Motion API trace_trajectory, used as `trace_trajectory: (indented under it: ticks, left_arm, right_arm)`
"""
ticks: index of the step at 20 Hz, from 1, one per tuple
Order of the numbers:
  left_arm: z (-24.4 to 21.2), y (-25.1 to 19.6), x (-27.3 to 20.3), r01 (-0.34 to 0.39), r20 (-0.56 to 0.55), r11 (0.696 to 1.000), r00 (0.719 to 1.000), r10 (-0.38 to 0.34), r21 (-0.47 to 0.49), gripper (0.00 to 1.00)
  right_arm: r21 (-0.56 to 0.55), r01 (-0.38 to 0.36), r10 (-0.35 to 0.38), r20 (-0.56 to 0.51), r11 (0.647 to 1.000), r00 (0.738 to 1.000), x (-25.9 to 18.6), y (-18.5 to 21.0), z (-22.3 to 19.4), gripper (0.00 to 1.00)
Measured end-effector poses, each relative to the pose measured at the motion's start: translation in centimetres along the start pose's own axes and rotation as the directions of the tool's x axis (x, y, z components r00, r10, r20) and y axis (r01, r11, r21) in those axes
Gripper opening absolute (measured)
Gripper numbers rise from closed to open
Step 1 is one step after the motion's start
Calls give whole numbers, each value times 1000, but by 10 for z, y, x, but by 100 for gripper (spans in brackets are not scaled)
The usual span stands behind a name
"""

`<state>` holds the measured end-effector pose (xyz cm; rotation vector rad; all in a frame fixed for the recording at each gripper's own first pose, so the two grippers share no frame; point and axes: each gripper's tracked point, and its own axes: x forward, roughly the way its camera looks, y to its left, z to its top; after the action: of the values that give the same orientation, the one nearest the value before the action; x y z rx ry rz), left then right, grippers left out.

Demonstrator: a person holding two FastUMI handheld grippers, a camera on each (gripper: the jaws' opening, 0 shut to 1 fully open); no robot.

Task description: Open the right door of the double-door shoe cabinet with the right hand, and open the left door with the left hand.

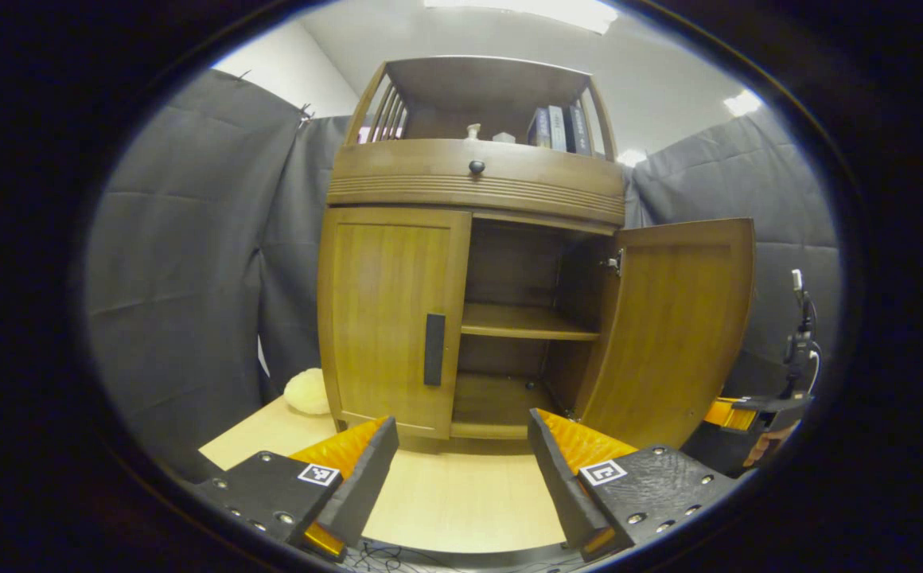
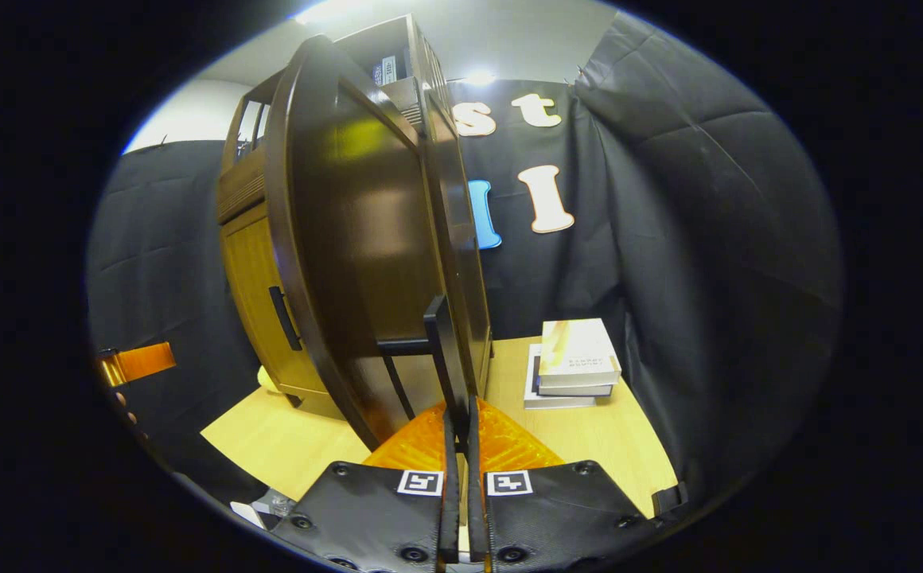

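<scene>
Here, the shoe cabinet [image 1: 469, 239] stands on the light wooden table [image 1: 461, 501], backed by the dark cloth wall. Its right door [image 1: 676, 326] is swung well open, edge toward the near right, showing a middle shelf [image 1: 525, 322] and a bottom shelf inside. The left door [image 1: 390, 318] sits closed, its dark vertical handle [image 1: 434, 348] near the inner edge.

In the right gripper view the open right door [image 2: 366, 239] looms close, seen nearly edge-on, and its handle [image 2: 447, 358] runs down into the right gripper [image 2: 459, 434]. The fingers are drawn almost together, with the lower end of the handle pinched between them.

The left gripper [image 1: 461, 461] hangs in front of the cabinet, near side, apart from the left door. Its fingers stand wide apart, nothing between them but bare table.

Outward: a drawer with a dark round knob [image 1: 477, 167] sits above the doors; the open top shelf carries books [image 1: 558, 127] and small pale items. A pale fluffy thing [image 1: 307, 391] lies on the table just left of the cabinet. A stack of books [image 2: 575, 364] rests on the table to the right of the cabinet, near the cloth wall.
</scene>
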<state>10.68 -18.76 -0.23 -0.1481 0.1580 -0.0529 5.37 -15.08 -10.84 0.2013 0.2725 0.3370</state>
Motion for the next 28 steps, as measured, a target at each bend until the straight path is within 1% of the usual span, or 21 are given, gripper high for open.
trace_trajectory:
  ticks: [3,4,5,6,8,10,11,13,16,19,20,21,22,23,24,25,26,27,28]
  left_arm:
    - [1,-8,-6,-4,-5,1000,1000,4,5,92]
    - [1,-8,-7,-5,-6,1000,1000,5,6,92]
    - [1,-8,-8,-5,-7,1000,1000,5,8,92]
    - [1,-7,-9,-3,-9,1000,1000,3,11,92]
    - [2,-6,-7,6,-9,1000,1000,-6,12,92]
    - [5,-3,-5,20,-7,1000,1000,-20,13,92]
    - [9,-1,-4,28,0,1000,1000,-28,14,92]
    - [12,4,-3,44,8,999,999,-45,16,92]
    - [11,16,2,78,11,997,997,-78,21,92]
    - [6,35,11,113,-4,993,994,-113,18,92]
    - [6,42,13,125,-4,992,992,-125,18,92]
    - [4,51,15,135,-6,991,991,-135,19,92]
    - [2,61,17,141,-10,990,990,-141,23,92]
    - [1,71,20,146,-10,989,989,-146,27,92]
    - [1,82,21,150,-7,988,989,-150,31,92]
    - [0,92,23,155,-4,987,988,-155,33,92]
    - [-1,102,24,161,-5,986,987,-161,33,92]
    - [-3,112,25,164,-10,986,986,-164,29,92]
    - [-2,122,26,165,-12,986,986,-165,17,92]
  right_arm:
    - [-36,-9,9,-2,999,1000,-1,0,0,6]
    - [-35,-7,7,-2,999,1000,-2,0,-1,3]
    - [-28,-4,3,-4,1000,1000,-2,-1,-1,6]
    - [-19,1,-1,-5,1000,1000,-3,0,-1,3]
    - [1,19,-19,-7,1000,1000,-3,0,0,3]
    - [-8,40,-41,-8,999,999,-5,-1,-1,3]
    - [-16,52,-53,-6,998,999,-7,-1,-1,7]
    - [-23,79,-79,-5,997,997,-15,0,-1,10]
    - [-19,134,-134,-7,991,991,-38,2,-3,0]
    - [-31,196,-197,-8,980,980,-60,11,-3,2]
    - [-35,216,-216,-8,976,976,-68,17,-6,0]
    - [-43,229,-230,-13,972,973,-76,26,-12,3]
    - [-52,239,-241,-23,970,970,-82,35,-18,0]
    - [-59,242,-244,-31,968,969,-85,46,-25,2]
    - [-63,242,-245,-35,968,969,-86,59,-29,2]
    - [-65,241,-244,-42,968,969,-87,73,-33,0]
    - [-61,242,-245,-47,968,968,-86,87,-35,2]
    - [-53,242,-244,-39,969,969,-83,100,-34,0]
    - [-48,240,-242,-24,969,970,-78,112,-29,0]
